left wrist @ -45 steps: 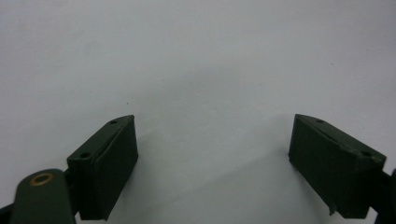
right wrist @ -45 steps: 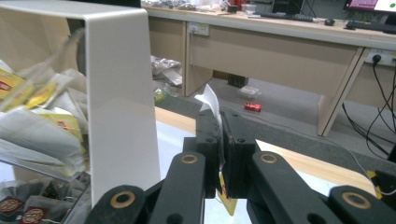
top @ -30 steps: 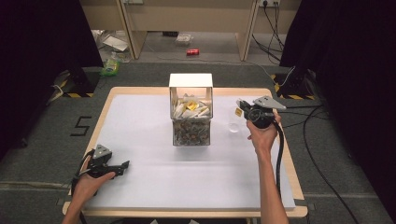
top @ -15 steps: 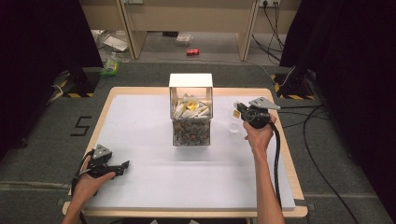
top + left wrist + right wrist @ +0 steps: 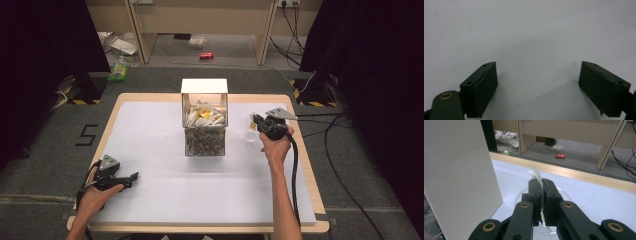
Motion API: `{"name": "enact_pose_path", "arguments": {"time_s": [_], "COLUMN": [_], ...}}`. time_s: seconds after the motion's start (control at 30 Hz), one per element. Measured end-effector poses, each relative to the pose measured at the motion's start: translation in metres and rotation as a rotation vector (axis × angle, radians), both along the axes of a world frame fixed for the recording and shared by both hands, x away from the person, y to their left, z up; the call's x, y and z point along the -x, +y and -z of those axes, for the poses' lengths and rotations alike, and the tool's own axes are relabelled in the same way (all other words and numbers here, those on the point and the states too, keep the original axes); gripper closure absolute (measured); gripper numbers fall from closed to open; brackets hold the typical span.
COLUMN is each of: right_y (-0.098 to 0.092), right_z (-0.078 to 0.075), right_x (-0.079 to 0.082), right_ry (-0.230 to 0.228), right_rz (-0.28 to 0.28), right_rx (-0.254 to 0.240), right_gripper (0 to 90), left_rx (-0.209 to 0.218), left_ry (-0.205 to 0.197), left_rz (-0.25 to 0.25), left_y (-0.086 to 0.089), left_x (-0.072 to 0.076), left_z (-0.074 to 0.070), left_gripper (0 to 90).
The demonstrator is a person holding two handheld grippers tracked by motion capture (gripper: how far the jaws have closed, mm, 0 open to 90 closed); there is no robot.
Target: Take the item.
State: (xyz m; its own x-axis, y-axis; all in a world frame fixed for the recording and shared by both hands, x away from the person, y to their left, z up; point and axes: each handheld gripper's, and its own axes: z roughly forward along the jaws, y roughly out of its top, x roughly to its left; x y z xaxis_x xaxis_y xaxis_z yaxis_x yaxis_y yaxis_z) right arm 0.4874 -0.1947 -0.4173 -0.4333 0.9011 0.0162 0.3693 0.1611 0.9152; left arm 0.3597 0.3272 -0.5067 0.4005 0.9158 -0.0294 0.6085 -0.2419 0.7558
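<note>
1. Table [image 5: 150, 125]: pale wood rim, white sheet on top. Clear box [image 5: 204, 117] with white back panel standing near the far middle, full of small packets, upper ones white and yellow.
2. Room beyond the box: grey floor, wooden furniture legs, red can [image 5: 206, 55], litter at far left, black curtains both sides, cables to the right.
3. Right gripper [image 5: 255, 122]: just right of the box, held above a small clear dish [image 5: 248, 136] on the sheet.
4. Right gripper view: jaws clenched on a thin white packet [image 5: 536, 176], its top edge sticking up past the tips; dish rim [image 5: 564, 192] directly below; box side panel close at left. Packet too small to make out in high view.
5. Left gripper [image 5: 131, 177]: well apart from the box, at the near left corner, low over the sheet.
6. Left gripper view: jaws spread wide, released, bare white sheet between them.
</note>
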Motion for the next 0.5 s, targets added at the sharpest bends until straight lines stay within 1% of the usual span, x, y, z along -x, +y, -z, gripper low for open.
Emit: {"name": "enact_pose_path", "arguments": {"time_s": [0.13,0.2,0.4,0.5], "right_y": [0.0000,0.0003,0.0009,0.0011], "right_z": [0.0012,0.0017,0.0065,0.0081], "right_x": [-0.0003,-0.0007,-0.0020,-0.0025], "right_ry": [0.002,0.002,0.021,0.022], "right_rz": [0.004,0.000,0.004,0.004], "right_rx": [-0.004,0.003,0.007,0.007], "right_gripper": [86.4,86.3,86.2,86.1], "left_rx": [0.000,0.000,0.000,0.000], "left_ry": [0.000,0.000,0.000,0.000], "left_rz": [0.000,0.000,0.000,0.000], "left_y": [0.0000,0.0000,0.0000,0.0000], "left_x": [0.0000,0.0000,0.0000,0.0000], "left_z": [0.0000,0.0000,0.0000,0.0000], "left_gripper": [14.7,14.7,14.7,14.7]}}
